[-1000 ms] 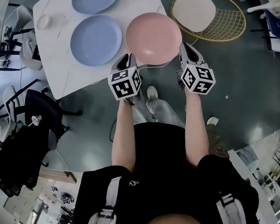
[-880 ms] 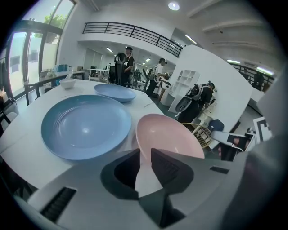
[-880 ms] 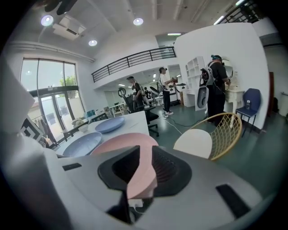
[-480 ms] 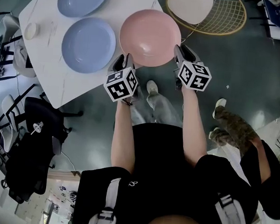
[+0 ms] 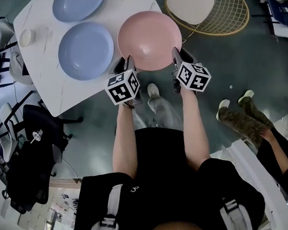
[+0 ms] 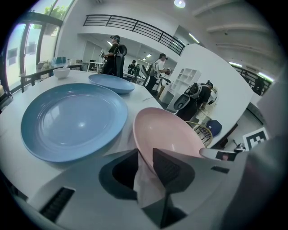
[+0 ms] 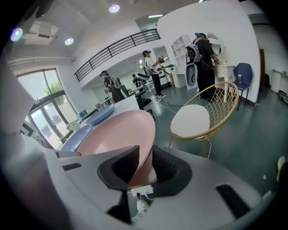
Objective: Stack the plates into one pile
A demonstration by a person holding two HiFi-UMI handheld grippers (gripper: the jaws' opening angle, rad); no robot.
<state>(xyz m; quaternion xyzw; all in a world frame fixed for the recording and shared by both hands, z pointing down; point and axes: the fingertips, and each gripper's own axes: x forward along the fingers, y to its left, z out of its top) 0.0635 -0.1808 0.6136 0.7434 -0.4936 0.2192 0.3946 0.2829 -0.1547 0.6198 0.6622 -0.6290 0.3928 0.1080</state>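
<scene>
Round pink plate [image 5: 149,40] overhangs near edge of white surface [image 5: 54,90], rim inside left hand-held gripper [image 6: 145,152] (just opened) & right hand-held gripper [image 7: 146,152] (closing), neither pinching yet; round blue plate [image 5: 85,50] lies leftward.

On the desk [image 5: 123,7], upper left of the frame, lie three plates: the far plate [image 5: 78,3] at the top edge; the middle plate [image 5: 85,50] just below it; the corner plate [image 5: 149,38] right of that, overhanging the desk's corner; a small bowl [image 5: 26,37] sits left of the middle plate; a chair [image 5: 207,9] stands on the floor, upper right.
</scene>
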